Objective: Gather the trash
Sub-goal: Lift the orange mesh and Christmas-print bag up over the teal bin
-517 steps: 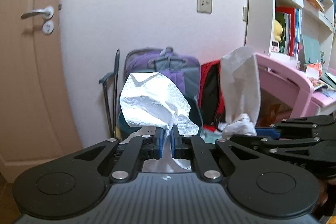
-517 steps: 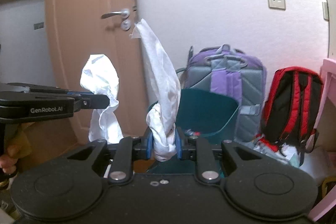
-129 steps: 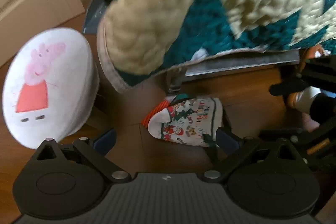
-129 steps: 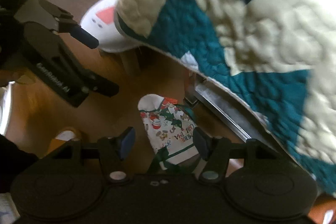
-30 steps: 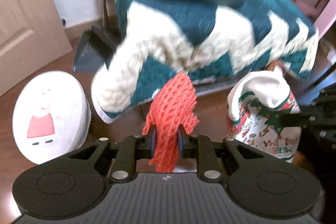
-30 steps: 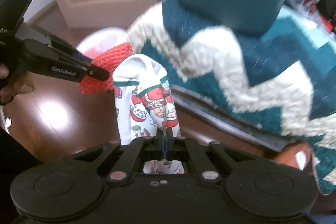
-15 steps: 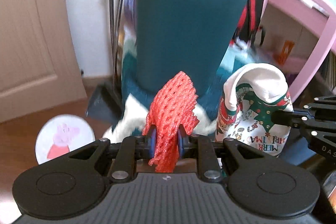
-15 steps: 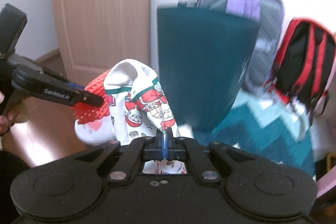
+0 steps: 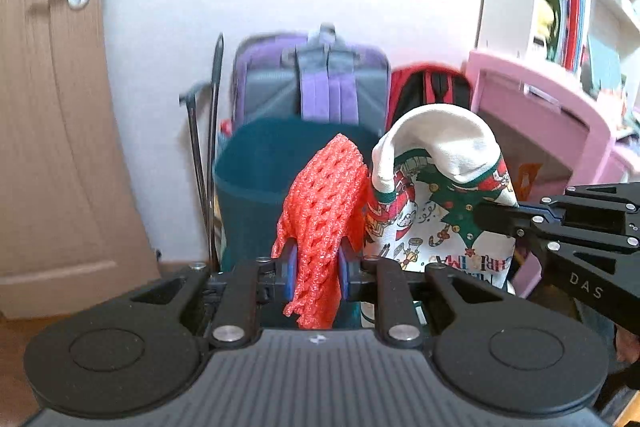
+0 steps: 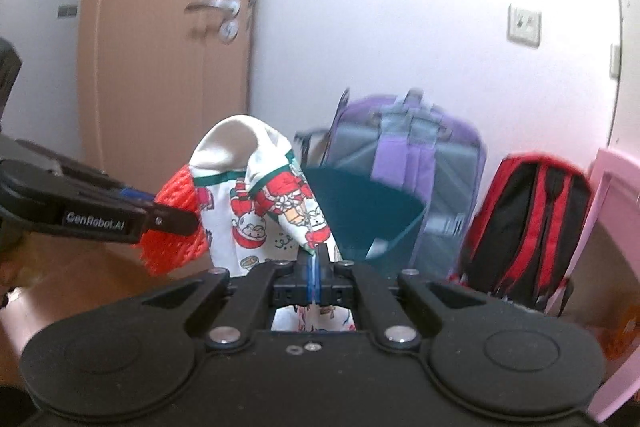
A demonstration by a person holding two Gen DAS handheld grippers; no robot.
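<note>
Both grippers are matte black with silver screws and blue pads; the left gripper [image 10: 176, 223] reads "GenRobot.AI", the right gripper [image 9: 492, 217] "DAS".

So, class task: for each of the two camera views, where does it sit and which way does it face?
Left wrist: on the left gripper, facing the teal bin and wall; jaws pinch red foam net.
Right wrist: on the right gripper, facing the same corner; shut on Christmas bag.
Shared: bin, purple backpack, both items, each other's gripper.

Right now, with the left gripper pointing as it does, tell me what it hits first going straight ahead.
Most likely the dark teal plastic bin, directly beyond the left gripper and the red foam net it clamps; depth is uncertain.
</note>
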